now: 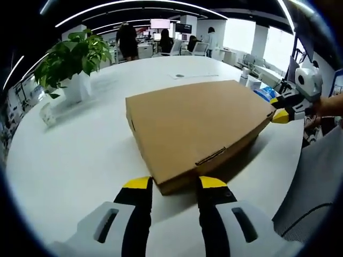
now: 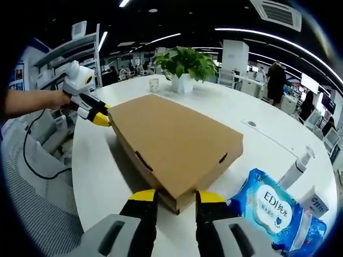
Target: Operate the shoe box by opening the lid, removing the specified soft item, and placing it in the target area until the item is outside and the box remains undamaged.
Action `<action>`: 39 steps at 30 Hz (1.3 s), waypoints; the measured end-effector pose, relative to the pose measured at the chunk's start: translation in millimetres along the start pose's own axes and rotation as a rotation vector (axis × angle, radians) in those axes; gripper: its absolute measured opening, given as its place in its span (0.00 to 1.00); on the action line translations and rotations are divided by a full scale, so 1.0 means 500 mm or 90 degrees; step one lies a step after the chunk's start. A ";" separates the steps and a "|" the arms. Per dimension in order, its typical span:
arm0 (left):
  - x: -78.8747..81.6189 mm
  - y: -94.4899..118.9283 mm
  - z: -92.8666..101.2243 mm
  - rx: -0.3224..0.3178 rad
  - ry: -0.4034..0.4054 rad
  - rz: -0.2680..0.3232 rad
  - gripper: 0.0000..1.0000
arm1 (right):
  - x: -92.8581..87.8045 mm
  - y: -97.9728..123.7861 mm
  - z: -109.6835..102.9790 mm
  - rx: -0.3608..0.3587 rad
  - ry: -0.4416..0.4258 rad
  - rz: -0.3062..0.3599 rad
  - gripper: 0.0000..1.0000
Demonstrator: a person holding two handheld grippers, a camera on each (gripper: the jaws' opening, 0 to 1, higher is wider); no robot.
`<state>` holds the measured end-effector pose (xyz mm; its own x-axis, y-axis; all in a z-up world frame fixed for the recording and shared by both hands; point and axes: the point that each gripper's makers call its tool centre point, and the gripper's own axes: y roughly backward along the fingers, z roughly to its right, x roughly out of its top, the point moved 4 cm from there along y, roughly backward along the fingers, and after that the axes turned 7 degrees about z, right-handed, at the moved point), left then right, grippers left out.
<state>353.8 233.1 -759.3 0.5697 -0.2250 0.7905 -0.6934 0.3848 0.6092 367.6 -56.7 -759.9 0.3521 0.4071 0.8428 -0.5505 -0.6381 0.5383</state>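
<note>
Left gripper view: the left claw point(image 1: 174, 183) is straddling a corner of the closed shoe box point(image 1: 195, 126) — spread, gripping nothing; the right claw point(image 2: 177, 196) is likewise straddling the opposite corner on the white surface point(image 1: 69, 155).

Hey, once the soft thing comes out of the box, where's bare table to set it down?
The widest bare table lies between the cardboard box and the potted plant. It is crowded by the blue wipes pack and the bottle.
</note>
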 end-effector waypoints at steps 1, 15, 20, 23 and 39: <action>0.004 -0.006 -0.003 -0.001 0.001 -0.001 0.33 | 0.001 -0.002 0.004 -0.001 0.001 0.000 0.24; 0.040 -0.059 -0.024 -0.009 0.005 -0.013 0.33 | 0.023 -0.041 0.065 -0.011 0.009 -0.013 0.25; 0.052 -0.073 -0.028 -0.010 0.005 -0.015 0.33 | 0.025 -0.050 0.079 -0.016 0.004 -0.018 0.25; 0.059 -0.081 -0.032 -0.011 0.005 -0.016 0.33 | 0.027 -0.054 0.086 -0.019 0.002 -0.019 0.25; 0.069 -0.097 -0.026 -0.008 -0.002 -0.019 0.34 | 0.022 -0.051 0.096 -0.034 -0.024 -0.016 0.25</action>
<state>412.9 218.1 -762.4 0.5886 -0.2395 0.7721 -0.6708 0.3884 0.6318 421.6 -67.2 -764.1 0.3940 0.3965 0.8292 -0.5810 -0.5916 0.5590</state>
